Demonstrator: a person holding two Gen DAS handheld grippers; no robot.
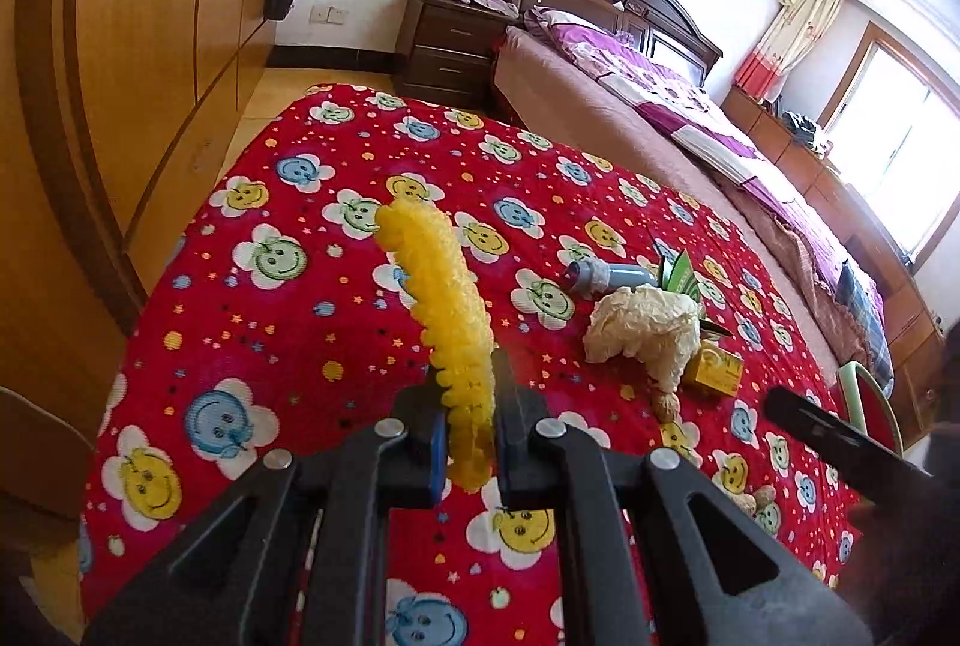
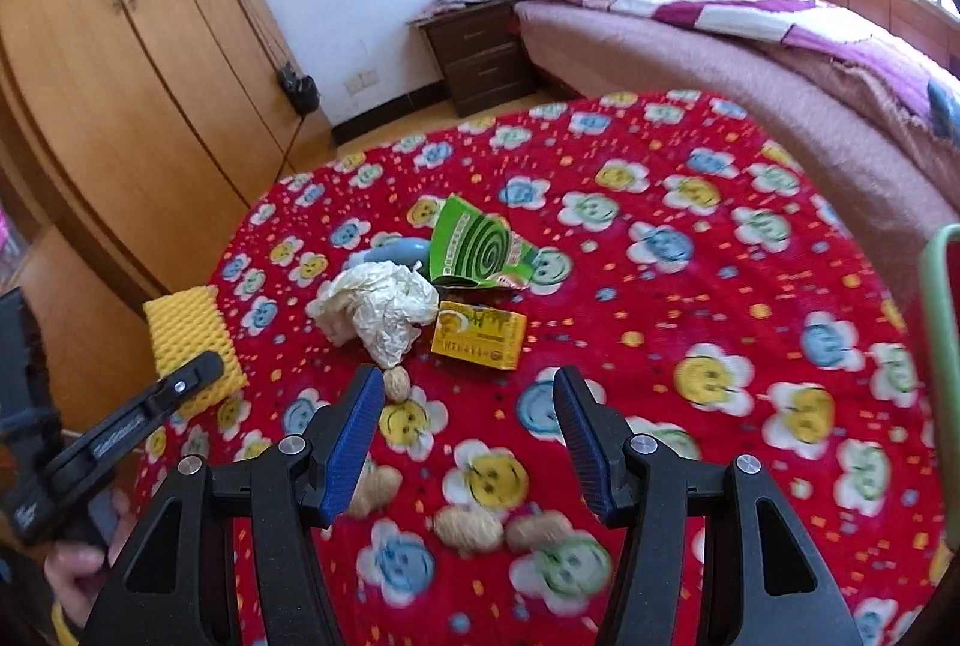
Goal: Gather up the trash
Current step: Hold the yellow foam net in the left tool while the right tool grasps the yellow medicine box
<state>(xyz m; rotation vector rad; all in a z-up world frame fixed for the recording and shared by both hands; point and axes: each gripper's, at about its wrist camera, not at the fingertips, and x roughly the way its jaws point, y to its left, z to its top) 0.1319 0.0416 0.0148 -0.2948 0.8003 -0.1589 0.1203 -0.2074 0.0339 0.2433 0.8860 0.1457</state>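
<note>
A red smiley-flower blanket [image 2: 690, 346] covers the table. Near its middle, at about 11 o'clock from the right gripper [image 2: 468, 436], lies the trash: crumpled paper [image 2: 378, 310], a green spiral packet [image 2: 474, 250] and a yellow box [image 2: 480, 334], all touching. The right gripper's jaws stand half open, empty. The left gripper [image 1: 468, 442] is clamped on a yellow foam net [image 1: 444, 310] at 9 o'clock. Peanuts [image 2: 468, 526] lie scattered nearest.

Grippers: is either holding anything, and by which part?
The left gripper is shut on the yellow foam mesh sleeve, pinched at its near end; the rest sticks out ahead. The right gripper is open, nothing between its pads.
</note>
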